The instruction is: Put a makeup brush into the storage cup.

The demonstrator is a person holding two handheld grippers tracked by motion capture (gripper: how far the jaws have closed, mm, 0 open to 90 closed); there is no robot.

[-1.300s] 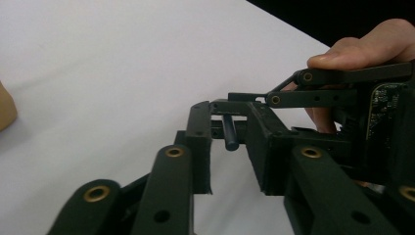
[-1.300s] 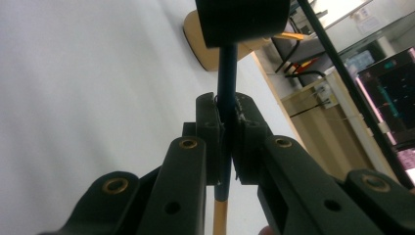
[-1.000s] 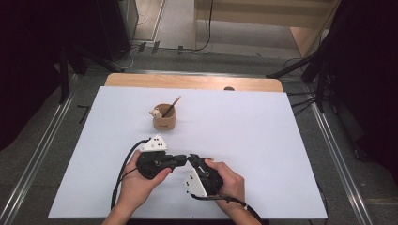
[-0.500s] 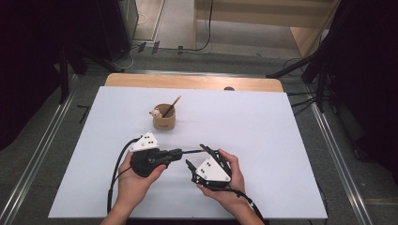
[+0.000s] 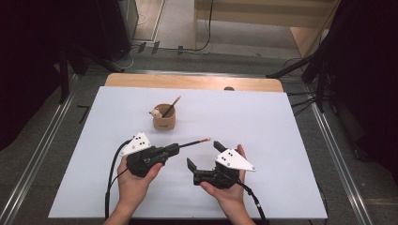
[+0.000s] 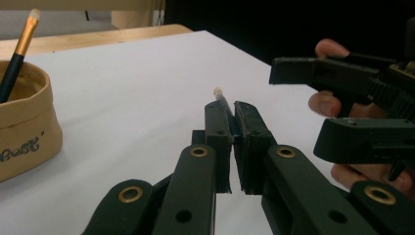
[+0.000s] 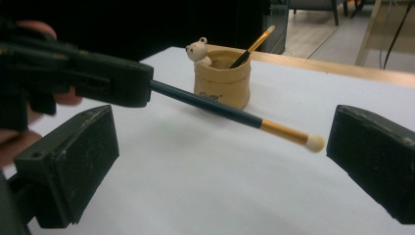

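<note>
Now the left hand-held gripper (image 5: 173, 150) clamps the brush (image 5: 195, 142), its tip just beside the right hand-held gripper's (image 5: 205, 155) just-opened, empty jaws.

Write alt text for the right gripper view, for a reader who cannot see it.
A slim dark blue brush with a gold ferrule and pale tip, clamped in the left gripper, reaches across between the right gripper's wide-open black jaws. Behind it, on the white table, a tan pot with a small bear figure holds a second brush.

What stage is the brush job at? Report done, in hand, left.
Done: one brush stands in the tan pot. In hand: the left tongs clamp a second brush above the table; the right tongs have just opened beside its tip, off it. Left: probably getting that brush into the pot.
</note>
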